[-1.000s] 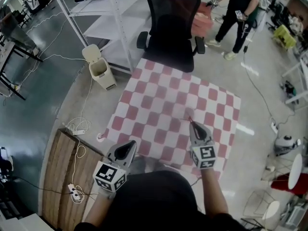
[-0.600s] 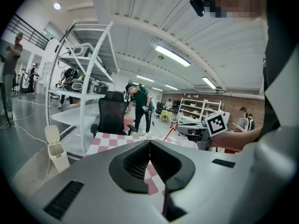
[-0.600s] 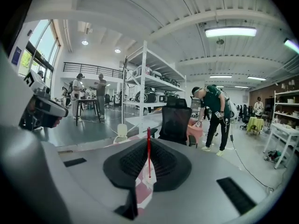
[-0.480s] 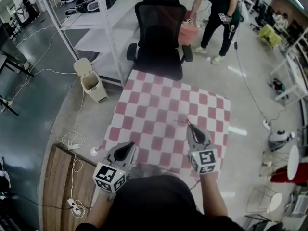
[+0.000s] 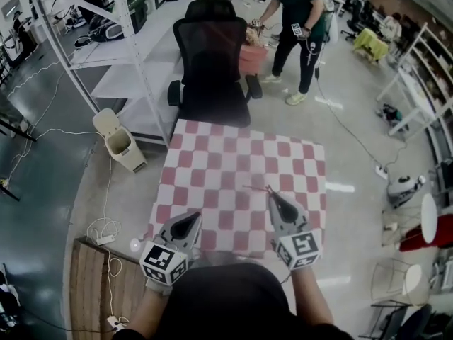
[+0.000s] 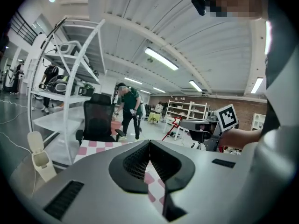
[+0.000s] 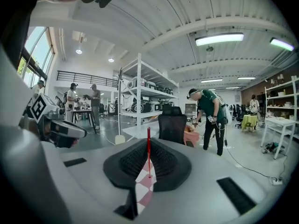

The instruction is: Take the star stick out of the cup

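A: Start at your right gripper (image 7: 149, 141). Its fingers are pressed onto the star stick (image 7: 149, 155), a thin red shaft caught in the seam between the two pads. Your left gripper (image 6: 149, 143) has its fingers pressed together on nothing.

B: Against a second ago, little has changed at those fingers. The stick was already pinched then, and you still hold it the same way above the checked desk (image 5: 212, 154). What moved is your head. The view has tipped up, so the black chair (image 5: 211, 44) beyond the fingertips and the person in green (image 5: 294, 9) past it now sit further into the picture.

A: So what does that mean for the job? I can't find the cup in any view, near the fingers or elsewhere on the desk. With the stick in the air and touching nothing but your fingers, I'd judge the taking-out as done, or all but.

B: Agreed. Now how it lies. The long axis runs along your right fingers and straight out past their tips. It points away from you, toward the chair side of the desk, and about level as far as I can judge.

A: From your left gripper's view, a red spiky outline sits just off those right fingertips. I read that as the star, so the star end leads and the plain end is the one you're pinching.
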{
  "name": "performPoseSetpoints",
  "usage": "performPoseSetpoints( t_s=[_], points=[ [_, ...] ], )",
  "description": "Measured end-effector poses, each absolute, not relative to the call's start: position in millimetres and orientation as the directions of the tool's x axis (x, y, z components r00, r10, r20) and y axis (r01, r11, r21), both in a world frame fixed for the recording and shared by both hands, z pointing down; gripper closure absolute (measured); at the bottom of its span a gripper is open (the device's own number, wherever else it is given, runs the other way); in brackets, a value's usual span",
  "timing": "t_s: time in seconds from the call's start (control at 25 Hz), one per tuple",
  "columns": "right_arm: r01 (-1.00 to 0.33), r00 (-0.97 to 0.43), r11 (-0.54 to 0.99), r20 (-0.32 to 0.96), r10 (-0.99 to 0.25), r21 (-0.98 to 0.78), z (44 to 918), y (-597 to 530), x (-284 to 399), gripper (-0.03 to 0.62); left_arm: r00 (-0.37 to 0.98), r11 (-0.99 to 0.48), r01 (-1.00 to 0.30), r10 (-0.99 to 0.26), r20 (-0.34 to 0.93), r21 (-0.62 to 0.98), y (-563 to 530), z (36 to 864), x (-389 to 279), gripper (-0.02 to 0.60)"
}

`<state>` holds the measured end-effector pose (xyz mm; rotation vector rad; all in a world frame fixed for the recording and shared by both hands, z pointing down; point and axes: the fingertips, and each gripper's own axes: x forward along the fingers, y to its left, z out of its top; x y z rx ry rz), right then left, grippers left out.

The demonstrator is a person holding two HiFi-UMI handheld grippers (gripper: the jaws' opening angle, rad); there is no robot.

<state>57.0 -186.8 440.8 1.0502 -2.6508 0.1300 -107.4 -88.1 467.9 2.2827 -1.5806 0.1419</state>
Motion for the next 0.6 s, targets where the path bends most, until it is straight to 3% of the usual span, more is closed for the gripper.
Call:
performPoseSetpoints(
  t_s=[0.6],
  points=[
    [-0.75, -0.643, 0.66, 0.294, -0.707, -0.054, 456.4, -164.4, 86.2, 0.565, 0.488, -0.435, -0.87, -0.828, 0.277, 0.234, -109.8, 467.9, -82.8, 0.541]
  ],
)
